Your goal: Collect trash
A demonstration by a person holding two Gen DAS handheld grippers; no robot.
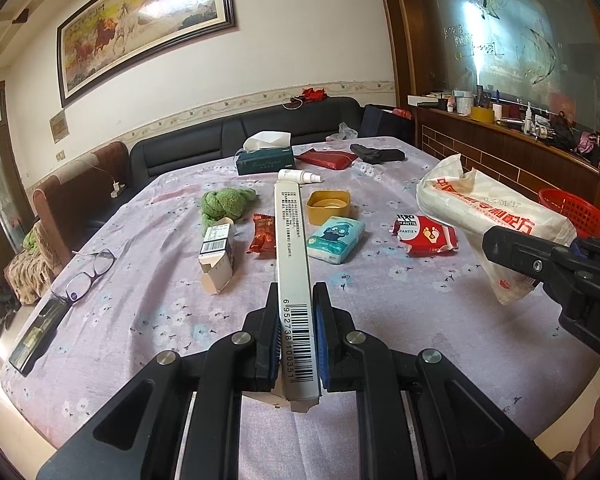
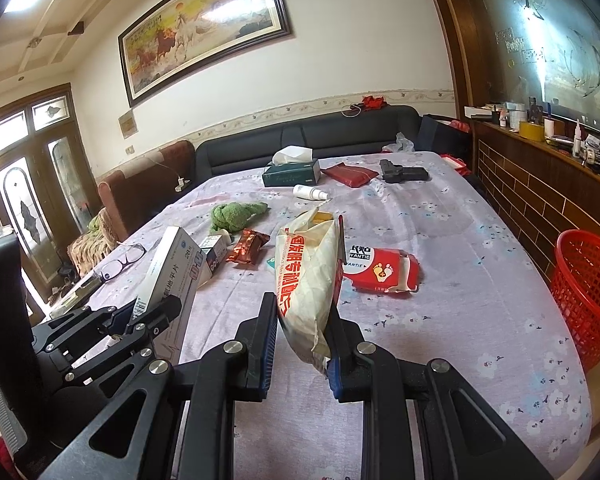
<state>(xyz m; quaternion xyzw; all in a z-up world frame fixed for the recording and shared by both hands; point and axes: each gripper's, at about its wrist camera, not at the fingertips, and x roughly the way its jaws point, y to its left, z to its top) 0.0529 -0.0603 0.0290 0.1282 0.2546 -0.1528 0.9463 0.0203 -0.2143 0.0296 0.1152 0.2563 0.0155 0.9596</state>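
Far left on the lilac tablecloth (image 1: 148, 304): glasses (image 1: 90, 274) and a dark case (image 1: 38, 338), personal items, probably left alone on purpose. Next along, an opened small carton (image 1: 217, 258) lying tipped, a red-brown snack wrapper (image 1: 263, 236) flat beside it: likely trash not yet gathered.

Centre: left gripper (image 1: 296, 344), jaws closed down to the width of a long white medicine box (image 1: 294, 280), clamped near the barcode end, box pointing forward and lifted clear of the cloth. Held low and level above the near table edge, presumably for carrying.

Beyond it, a yellow lid (image 1: 328, 206), a blue tissue pack (image 1: 336, 242), a torn red packet (image 1: 426, 236), all flat on the cloth.

Right: right gripper (image 2: 302, 338), jaws pinched narrowly on the lower end of a crumpled cream bag (image 2: 306, 276) with red print, bag standing up and forward, raised off the table.

Far right, off the table edge: red mesh basket (image 2: 586, 292), seemingly the bin; both held pieces well apart from it.
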